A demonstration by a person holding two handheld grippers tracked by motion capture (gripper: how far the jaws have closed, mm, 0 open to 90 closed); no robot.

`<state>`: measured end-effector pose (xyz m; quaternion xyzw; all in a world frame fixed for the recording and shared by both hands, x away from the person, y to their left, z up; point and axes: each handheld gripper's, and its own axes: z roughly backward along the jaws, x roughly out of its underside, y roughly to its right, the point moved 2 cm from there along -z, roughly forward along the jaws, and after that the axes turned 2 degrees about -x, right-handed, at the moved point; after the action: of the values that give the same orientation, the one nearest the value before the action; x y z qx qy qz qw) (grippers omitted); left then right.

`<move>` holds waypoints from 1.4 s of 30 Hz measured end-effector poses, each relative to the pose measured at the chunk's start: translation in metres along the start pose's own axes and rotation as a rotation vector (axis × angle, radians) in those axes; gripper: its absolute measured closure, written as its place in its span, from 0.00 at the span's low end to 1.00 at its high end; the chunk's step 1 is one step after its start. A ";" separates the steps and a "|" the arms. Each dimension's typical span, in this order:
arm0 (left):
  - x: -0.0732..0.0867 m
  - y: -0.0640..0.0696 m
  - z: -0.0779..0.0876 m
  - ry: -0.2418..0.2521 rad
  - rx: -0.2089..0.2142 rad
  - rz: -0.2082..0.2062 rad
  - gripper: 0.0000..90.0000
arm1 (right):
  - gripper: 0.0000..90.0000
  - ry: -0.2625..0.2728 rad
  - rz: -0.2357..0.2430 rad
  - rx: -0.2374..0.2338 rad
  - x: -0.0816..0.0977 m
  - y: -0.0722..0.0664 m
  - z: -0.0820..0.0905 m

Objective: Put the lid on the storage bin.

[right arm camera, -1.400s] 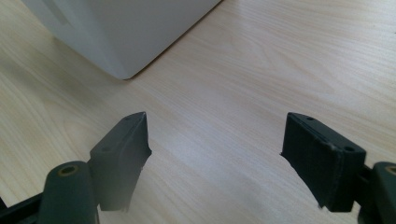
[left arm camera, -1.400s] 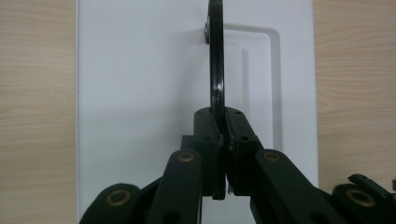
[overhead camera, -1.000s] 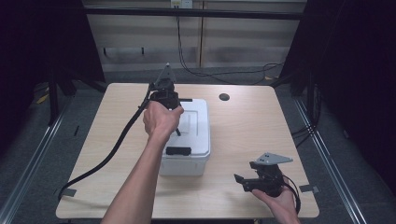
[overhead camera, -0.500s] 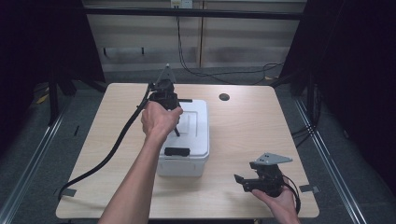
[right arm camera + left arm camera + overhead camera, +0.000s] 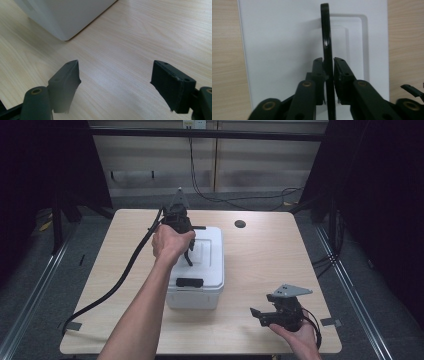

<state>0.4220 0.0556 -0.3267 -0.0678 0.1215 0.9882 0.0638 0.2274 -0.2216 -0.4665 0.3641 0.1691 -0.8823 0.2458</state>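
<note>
A white lidded box [image 5: 209, 251] sits in the middle of the table, with a black latch [image 5: 189, 282] on its near end. A thin black handle [image 5: 325, 30] stands upright over the white lid [image 5: 282, 50]. My left gripper [image 5: 328, 60] points down at it, and its jaws have just been closing and now clamp the handle from both sides. From above, the left gripper [image 5: 188, 257] is over the lid, under the person's hand. My right gripper [image 5: 255, 315] rests low near the table's front right, open and empty [image 5: 115, 72], beside the box's corner [image 5: 62, 15].
The wooden table [image 5: 265, 255] has a dark round hole [image 5: 240, 224] at the back. A thick black cable [image 5: 125, 270] trails from the left gripper across the table's left side and off its front left corner. Dark floor and rails surround the table.
</note>
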 end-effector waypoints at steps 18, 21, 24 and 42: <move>0.010 0.004 0.009 0.039 -0.030 0.038 0.94 | 0.25 -0.005 0.002 -0.004 0.000 0.000 -0.001; 0.012 0.005 0.008 0.062 -0.042 0.046 0.94 | 0.25 -0.006 0.001 -0.004 0.000 0.000 -0.001; 0.012 0.005 0.007 0.075 -0.039 0.039 0.94 | 0.25 -0.006 0.000 -0.003 0.000 0.000 -0.001; 0.021 0.007 0.009 0.112 -0.056 0.033 0.94 | 0.25 -0.010 -0.003 -0.002 0.001 0.000 -0.001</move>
<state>0.3993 0.0531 -0.3198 -0.1230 0.0983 0.9868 0.0385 0.2276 -0.2217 -0.4675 0.3592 0.1695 -0.8842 0.2457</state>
